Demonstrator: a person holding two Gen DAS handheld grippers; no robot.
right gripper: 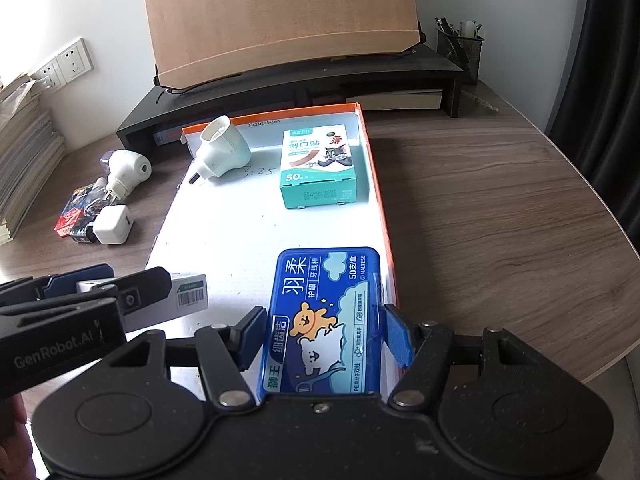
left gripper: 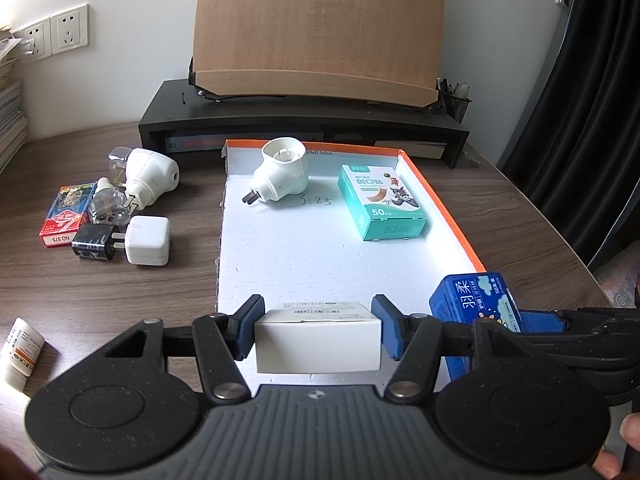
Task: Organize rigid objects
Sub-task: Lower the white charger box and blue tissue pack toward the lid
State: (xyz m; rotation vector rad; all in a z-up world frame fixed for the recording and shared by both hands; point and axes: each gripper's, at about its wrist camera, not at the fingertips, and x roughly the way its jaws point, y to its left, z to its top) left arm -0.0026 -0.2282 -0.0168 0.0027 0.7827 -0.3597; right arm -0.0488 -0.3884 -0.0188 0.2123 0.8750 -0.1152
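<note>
My left gripper [left gripper: 318,330] is shut on a small white box [left gripper: 318,340] over the near end of the orange-rimmed white tray [left gripper: 440,196]. My right gripper [right gripper: 326,338] is shut on a blue floss-pick box [right gripper: 324,316] at the tray's near right corner; the box also shows in the left wrist view [left gripper: 474,302]. Inside the tray at the far end lie a white plug-in device [left gripper: 282,170] and a teal bandage box [left gripper: 380,202]. The left gripper and its white box [right gripper: 188,292] show at the left of the right wrist view.
On the wooden desk left of the tray lie another white plug-in device [left gripper: 150,178], a glass bottle [left gripper: 106,202], a white charger [left gripper: 148,240], a black charger [left gripper: 94,242], a card pack [left gripper: 64,216] and a small tube [left gripper: 20,354]. A black monitor stand [left gripper: 304,120] is behind.
</note>
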